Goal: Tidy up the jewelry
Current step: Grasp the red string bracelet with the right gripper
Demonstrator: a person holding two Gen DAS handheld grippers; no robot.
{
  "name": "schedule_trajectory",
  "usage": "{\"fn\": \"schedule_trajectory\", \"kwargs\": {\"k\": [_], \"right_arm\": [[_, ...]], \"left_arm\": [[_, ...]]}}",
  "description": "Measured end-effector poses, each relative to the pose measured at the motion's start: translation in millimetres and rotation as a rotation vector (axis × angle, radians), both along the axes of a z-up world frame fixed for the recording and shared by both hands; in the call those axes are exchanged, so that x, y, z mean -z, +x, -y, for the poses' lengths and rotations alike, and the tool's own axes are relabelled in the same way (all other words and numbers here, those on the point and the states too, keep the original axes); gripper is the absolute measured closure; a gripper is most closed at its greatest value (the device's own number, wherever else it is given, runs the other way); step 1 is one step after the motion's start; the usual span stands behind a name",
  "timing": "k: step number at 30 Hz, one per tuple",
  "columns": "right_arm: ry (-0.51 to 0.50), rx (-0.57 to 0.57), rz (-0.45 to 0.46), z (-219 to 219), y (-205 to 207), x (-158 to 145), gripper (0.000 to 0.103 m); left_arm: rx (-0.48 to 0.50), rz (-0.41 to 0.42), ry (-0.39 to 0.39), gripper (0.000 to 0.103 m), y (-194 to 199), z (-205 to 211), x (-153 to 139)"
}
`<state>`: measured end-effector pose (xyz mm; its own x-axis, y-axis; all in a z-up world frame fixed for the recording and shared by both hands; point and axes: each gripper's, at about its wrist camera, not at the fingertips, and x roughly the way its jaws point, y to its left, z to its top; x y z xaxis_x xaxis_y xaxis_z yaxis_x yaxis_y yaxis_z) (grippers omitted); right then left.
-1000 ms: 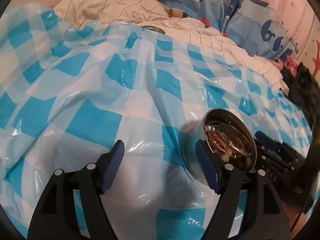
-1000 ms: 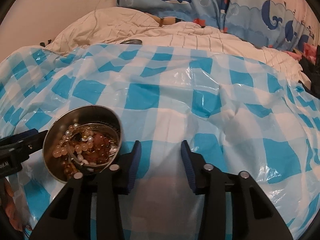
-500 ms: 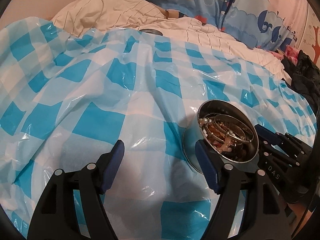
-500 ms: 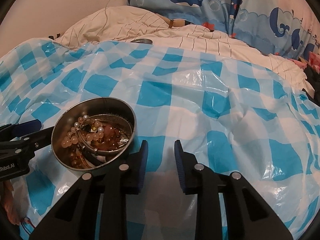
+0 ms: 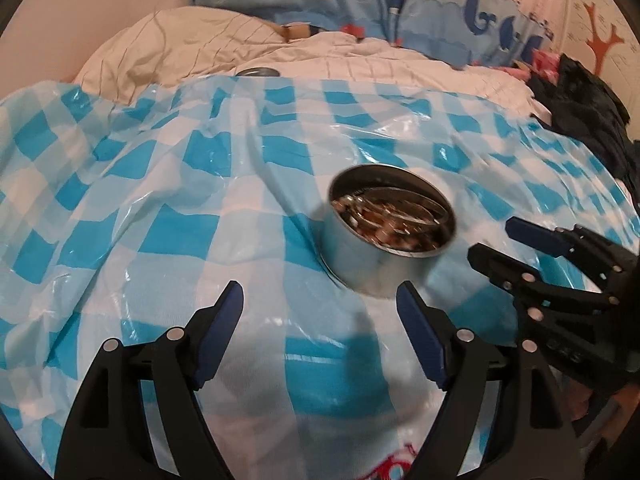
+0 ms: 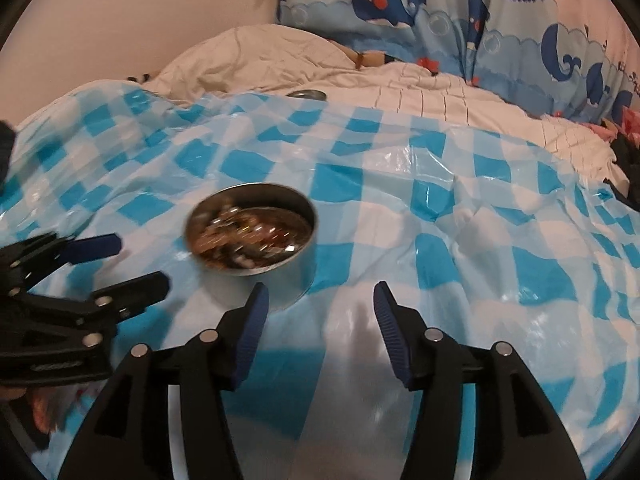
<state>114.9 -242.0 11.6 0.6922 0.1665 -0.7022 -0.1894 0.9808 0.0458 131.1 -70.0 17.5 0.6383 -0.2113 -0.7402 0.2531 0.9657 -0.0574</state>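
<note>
Both grippers drawn back from tin, left and right fingers just spread wider, empty, angled down.

Bed is covered w/ a shiny blue & white check plastic sheet, all crinkly. Behind it a cream blanket w/ thin lines, bunched up. A small round metal lid lies at the far edge of the sheet. Whale curtain hangs at the back, blue w/ red dots. Black clothes piled at the right side, some pink stuff near them.
</note>
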Motion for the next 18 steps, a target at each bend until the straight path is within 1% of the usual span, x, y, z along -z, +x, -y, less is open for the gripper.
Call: {"fn": "schedule_trajectory", "kwargs": {"k": [1, 3, 6, 9, 12, 18], "right_arm": [[0.004, -0.008, 0.001, -0.2, -9.2, -2.6, 0.048], [0.005, -0.023, -0.004, -1.4, -25.7, -4.2, 0.042], [-0.002, -0.051, -0.033, -4.4, -56.0, -0.4, 0.039], [0.014, -0.08, -0.066, -8.4, -86.1, 5.8, 0.036], [0.011, -0.096, -0.064, -14.0, -97.9, 7.0, 0.034], [0.018, -0.162, -0.052, -29.0, -103.5, 6.9, 0.034]], "left_arm": [[0.004, 0.005, 0.008, 0.026, -4.2, 0.3, -0.9], [0.012, 0.021, 0.033, 0.025, -16.8, -1.2, -2.5], [0.029, 0.026, 0.063, 0.024, -34.4, -4.7, -2.5], [0.046, 0.033, 0.087, 0.022, -51.9, -7.6, -2.2], [0.067, 0.043, 0.11, 0.019, -64.0, -7.9, -1.5], [0.117, 0.068, 0.153, 0.017, -80.7, -5.0, -2.1]]}}
